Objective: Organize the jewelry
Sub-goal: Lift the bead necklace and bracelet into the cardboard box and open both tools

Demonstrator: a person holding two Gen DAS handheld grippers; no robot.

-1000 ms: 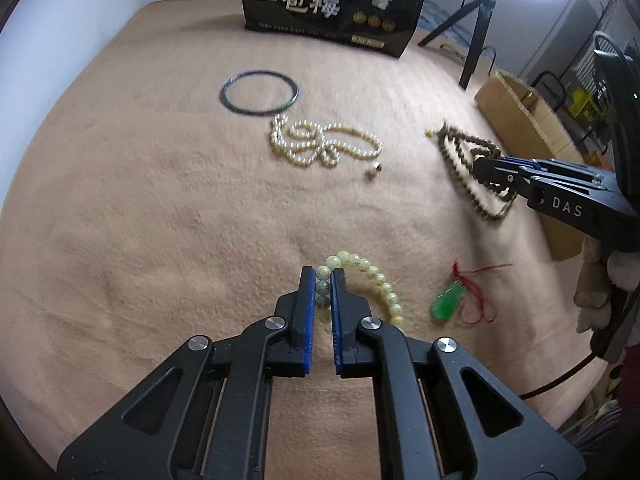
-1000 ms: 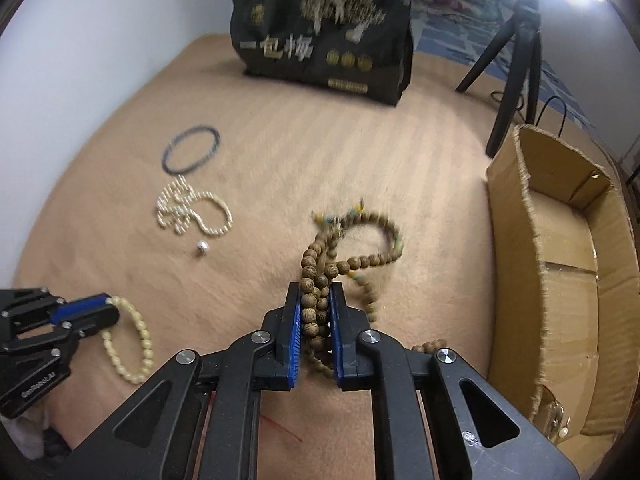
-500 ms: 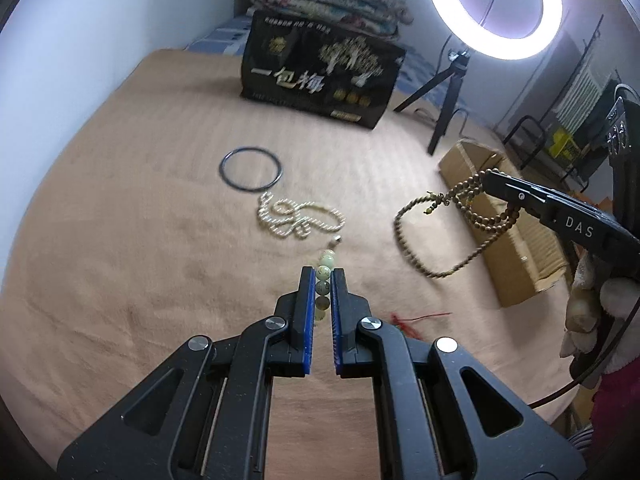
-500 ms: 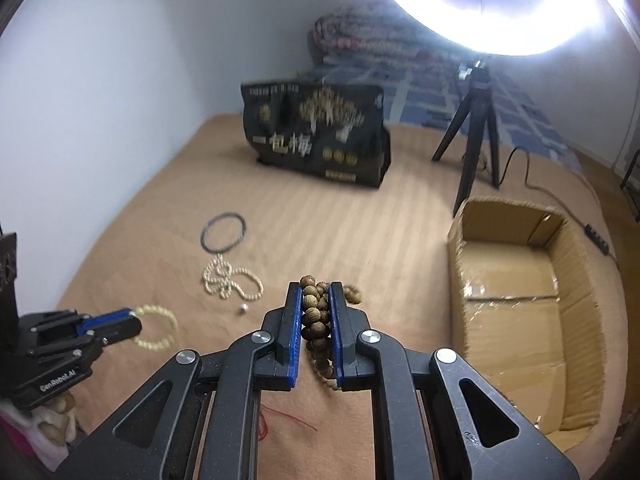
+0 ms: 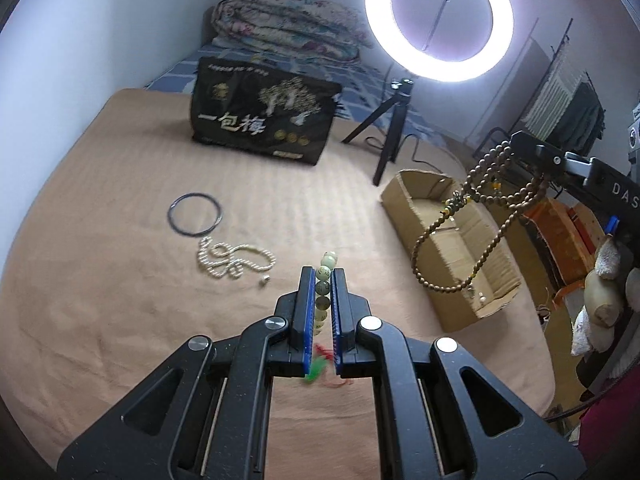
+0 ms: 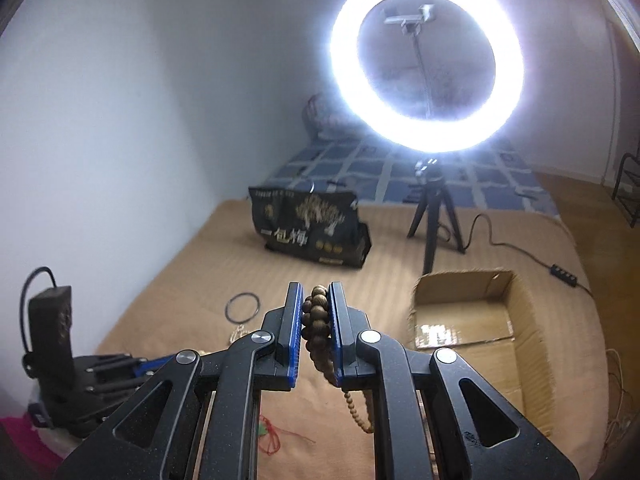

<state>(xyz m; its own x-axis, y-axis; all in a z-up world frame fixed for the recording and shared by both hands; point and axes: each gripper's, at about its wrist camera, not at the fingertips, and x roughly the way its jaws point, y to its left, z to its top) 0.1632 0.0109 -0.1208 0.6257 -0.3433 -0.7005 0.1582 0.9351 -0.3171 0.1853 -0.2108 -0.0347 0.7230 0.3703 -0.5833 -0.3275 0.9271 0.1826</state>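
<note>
Two raised wrist views facing the ring light (image 5: 439,20) — cardboard box (image 6: 466,322) shared.

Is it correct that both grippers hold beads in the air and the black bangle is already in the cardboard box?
Not quite. Both grippers hold beads aloft, but the black bangle still lies on the tan blanket near the pearl necklace, outside the cardboard box. The left wrist view shows it.

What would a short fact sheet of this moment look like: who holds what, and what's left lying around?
left gripper: fingers shut on the pale green bead bracelet, lifted off the blanket
right gripper: fingers shut on the brown wooden bead strand, dangling in the air
cardboard box: open, on the tan blanket
still lying on blanket: pearl necklace, dark ring bangle, green pendant on red cord
background: black bag, ring light
</note>
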